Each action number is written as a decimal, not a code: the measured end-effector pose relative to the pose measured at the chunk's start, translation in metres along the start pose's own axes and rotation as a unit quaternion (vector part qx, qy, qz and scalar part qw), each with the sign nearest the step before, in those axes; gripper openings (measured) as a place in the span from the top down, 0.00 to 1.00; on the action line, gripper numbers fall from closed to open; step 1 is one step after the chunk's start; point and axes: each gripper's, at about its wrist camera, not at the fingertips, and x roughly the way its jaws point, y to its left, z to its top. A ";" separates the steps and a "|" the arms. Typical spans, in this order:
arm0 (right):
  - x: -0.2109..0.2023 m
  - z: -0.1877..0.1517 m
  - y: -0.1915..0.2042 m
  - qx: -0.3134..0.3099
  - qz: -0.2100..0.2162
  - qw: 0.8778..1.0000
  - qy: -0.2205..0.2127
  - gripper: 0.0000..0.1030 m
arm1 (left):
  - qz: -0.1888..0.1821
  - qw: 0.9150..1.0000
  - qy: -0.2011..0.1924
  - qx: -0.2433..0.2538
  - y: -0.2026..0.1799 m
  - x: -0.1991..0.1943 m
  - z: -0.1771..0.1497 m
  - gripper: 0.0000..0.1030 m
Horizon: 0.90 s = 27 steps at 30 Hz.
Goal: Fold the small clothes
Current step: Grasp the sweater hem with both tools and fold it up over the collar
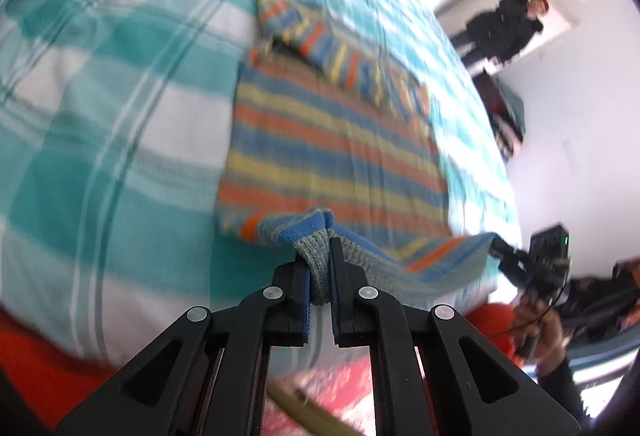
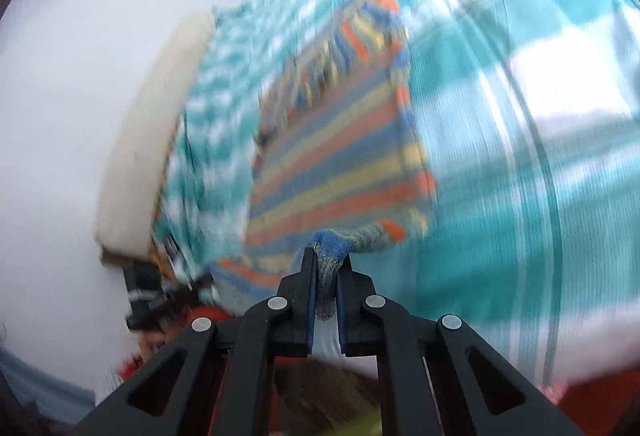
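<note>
A small striped knit sweater [image 1: 332, 152] in blue, yellow and orange lies on the teal-and-white checked bedspread [image 1: 120, 96], with a sleeve folded across its far end. My left gripper [image 1: 320, 256] is shut on the near hem, lifted a little. The right gripper [image 1: 508, 252] shows at the right in the left wrist view, holding the other hem corner. In the right wrist view the sweater [image 2: 340, 164] stretches away and my right gripper [image 2: 328, 264] is shut on its bunched hem. The left gripper [image 2: 188, 288] shows blurred at lower left.
The bedspread [image 2: 520, 116] covers the bed; its white mattress edge [image 2: 148, 136] is at left. A person in black [image 1: 508, 28] stands in a doorway at the far right. Red fabric [image 1: 36, 368] lies below the bed's near edge. A white wall [image 1: 580, 140] is at right.
</note>
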 end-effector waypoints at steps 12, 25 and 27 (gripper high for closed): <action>0.070 0.167 0.016 -0.011 -0.003 0.998 -0.068 0.91 | 0.003 0.998 -0.042 -0.048 -0.007 0.074 0.187 0.95; 0.163 0.297 -0.021 0.005 -0.114 0.987 -0.112 0.52 | 0.170 0.983 -0.059 -0.045 0.001 0.177 0.324 0.34; 0.157 0.299 -0.019 -0.006 -0.133 0.983 -0.125 0.46 | 0.160 0.982 -0.079 -0.056 0.008 0.165 0.322 0.32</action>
